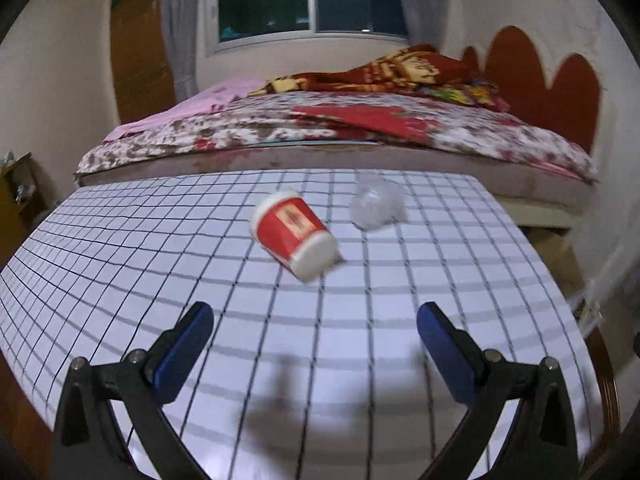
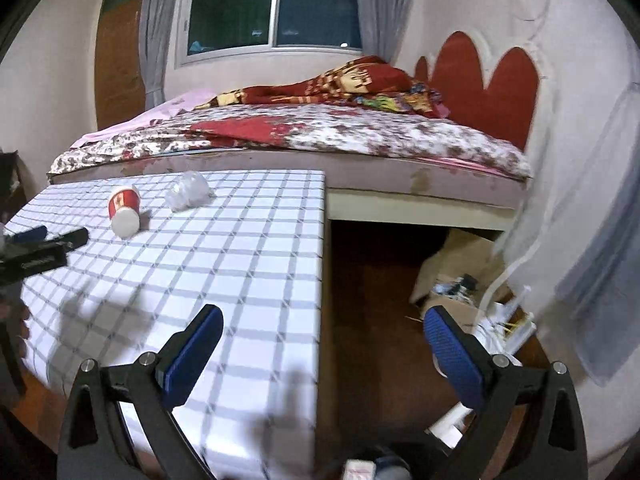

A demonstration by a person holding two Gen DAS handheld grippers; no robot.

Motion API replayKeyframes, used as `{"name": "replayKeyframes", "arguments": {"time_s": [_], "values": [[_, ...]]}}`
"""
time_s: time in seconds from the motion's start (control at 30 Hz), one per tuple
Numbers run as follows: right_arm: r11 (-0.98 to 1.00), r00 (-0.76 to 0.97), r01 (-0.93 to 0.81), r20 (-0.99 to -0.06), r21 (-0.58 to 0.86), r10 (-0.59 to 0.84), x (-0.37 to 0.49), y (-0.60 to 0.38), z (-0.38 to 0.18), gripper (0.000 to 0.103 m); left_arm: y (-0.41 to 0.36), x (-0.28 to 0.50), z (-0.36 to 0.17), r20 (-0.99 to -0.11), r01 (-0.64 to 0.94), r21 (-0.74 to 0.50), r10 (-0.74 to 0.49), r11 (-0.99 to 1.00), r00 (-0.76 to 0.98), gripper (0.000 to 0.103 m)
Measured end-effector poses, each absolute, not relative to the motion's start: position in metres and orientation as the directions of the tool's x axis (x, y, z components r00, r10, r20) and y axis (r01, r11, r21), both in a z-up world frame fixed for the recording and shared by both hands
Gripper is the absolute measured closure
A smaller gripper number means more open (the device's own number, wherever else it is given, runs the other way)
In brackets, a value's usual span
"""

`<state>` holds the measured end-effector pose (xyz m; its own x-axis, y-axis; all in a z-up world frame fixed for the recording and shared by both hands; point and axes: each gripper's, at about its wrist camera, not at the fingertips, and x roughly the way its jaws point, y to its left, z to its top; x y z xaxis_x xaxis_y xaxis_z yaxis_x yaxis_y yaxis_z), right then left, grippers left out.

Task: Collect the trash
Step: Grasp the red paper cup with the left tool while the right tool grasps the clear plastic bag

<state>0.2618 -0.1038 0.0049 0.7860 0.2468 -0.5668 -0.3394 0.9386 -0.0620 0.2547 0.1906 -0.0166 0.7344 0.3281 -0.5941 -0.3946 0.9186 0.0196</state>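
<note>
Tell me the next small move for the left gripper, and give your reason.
Probably ease the left gripper forward toward the red paper cup. The jaws stand wide open and empty, the cup lies on its side on the checked table just ahead, apart from the crumpled clear plastic beyond it.

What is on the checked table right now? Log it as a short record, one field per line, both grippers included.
surface: table with a checked cloth, standing against a bed
trash 1: red and white paper cup, lying on its side
trash 2: crumpled clear plastic, beside the cup and apart from it
left gripper: open, holding nothing, facing the cup
right gripper: open, holding nothing, over the table's right edge
floor: cardboard box with clutter
</note>
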Motion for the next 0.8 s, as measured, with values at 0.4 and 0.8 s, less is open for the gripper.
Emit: {"name": "replayKeyframes", "arguments": {"time_s": [0.4,0.8], "values": [[0.881,0.650,-0.467,-0.703,-0.070,0.288,0.390,-0.003,-0.036,0.001,0.250,0.353,-0.057,-0.721,-0.456,-0.032,0.295,0.889,0.626,0.003],[0.785,0.558,-0.617,-0.733,-0.053,0.389,0.430,0.112,-0.048,0.001,0.309,0.348,-0.061,-0.723,-0.368,-0.101,0.186,0.924,0.665,0.022]]}}
